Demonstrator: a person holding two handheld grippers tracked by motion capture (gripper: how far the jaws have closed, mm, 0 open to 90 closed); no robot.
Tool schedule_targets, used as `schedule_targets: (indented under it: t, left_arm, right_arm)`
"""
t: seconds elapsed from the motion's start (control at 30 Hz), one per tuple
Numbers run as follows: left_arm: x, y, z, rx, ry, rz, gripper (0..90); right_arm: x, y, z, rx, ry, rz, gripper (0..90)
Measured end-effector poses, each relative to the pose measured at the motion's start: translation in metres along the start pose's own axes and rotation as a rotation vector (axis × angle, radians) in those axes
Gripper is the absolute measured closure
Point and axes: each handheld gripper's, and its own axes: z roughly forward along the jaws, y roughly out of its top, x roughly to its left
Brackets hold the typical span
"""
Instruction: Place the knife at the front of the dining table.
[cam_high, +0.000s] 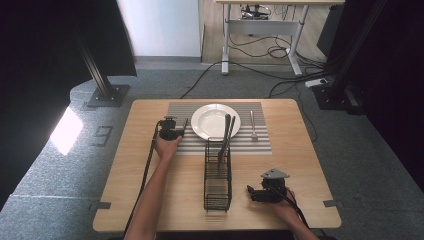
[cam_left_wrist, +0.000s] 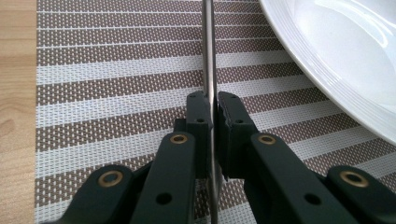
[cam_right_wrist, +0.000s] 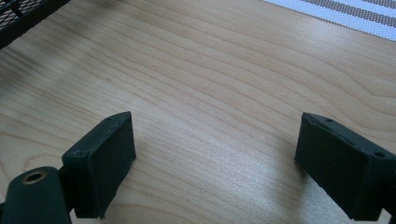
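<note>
**Cutlery piece pinched beside the plate**

Steel, thin and stiff, is what the left gripper has between its black jaws: a slim, polished metal cutlery handle, pressed on edge between the pads. It lies over the brown-and-white striped woven placemat, just left of the round white ceramic plate. The piece looks light and rigid, but its smooth sides may slip or swivel in a narrow pinch, so a hold near the middle of the handle, with the pads flat on the broad faces, seems safest. The plate is the fragile neighbour. The right gripper rests over the pale wooden table, jaws spread and empty, near the black wire cutlery basket.
</note>
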Motion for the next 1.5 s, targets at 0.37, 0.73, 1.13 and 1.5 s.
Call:
schedule_targets:
  t: [0.37,0.73,1.13,1.5]
  left_arm:
    - [-0.005,-0.001,0.001,-0.006,0.034,0.038,83.2]
    - [-0.007,-0.004,0.001,-0.024,0.039,0.062,81.4]
    - [-0.005,-0.006,0.0,-0.04,0.035,0.071,71.8]
    - [-0.003,-0.01,-0.018,-0.037,0.022,0.129,63.6]
  right_arm:
    - [0.001,0.0,0.0,-0.002,0.006,-0.003,12.7]
    - [0.001,0.0,0.0,-0.003,0.006,-0.005,12.9]
    - [0.001,0.0,-0.001,-0.003,0.006,-0.006,12.9]
    - [0.001,0.0,0.0,-0.003,0.007,-0.005,12.9]
